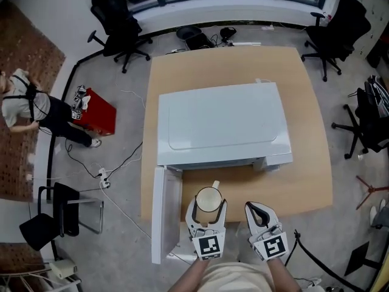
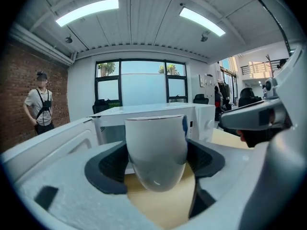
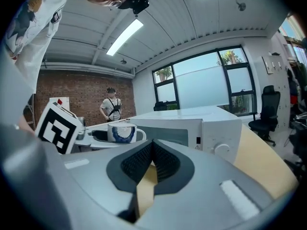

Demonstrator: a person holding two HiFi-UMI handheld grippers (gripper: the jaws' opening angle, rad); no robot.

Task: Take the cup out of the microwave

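Head view: L gripper (image 1: pixel 208 209) is holding the white cup (image 1: pixel 208 198) upright, jaws spread wide w/ a pad on each side. The cup is hanging outside the white microwave (image 1: pixel 222 123), over the front part of the wooden table (image 1: pixel 304 90), just right of the swung-open door (image 1: pixel 159 215). R gripper (image 1: pixel 255 208) is hovering beside it, apart from the cup.

Left gripper view: dark pads (image 2: pixel 108 169) are pressing on both sides of the cup (image 2: pixel 156 150). The microwave (image 2: pixel 158 113) is sitting behind it. A person (image 2: pixel 41 104) is standing by the brick wall.

Right gripper view: R gripper (image 3: pixel 152 162) jaws are meeting at the tips, nothing btwn them. The cup (image 3: pixel 122 132), blue pattern showing, is sitting off to the left.
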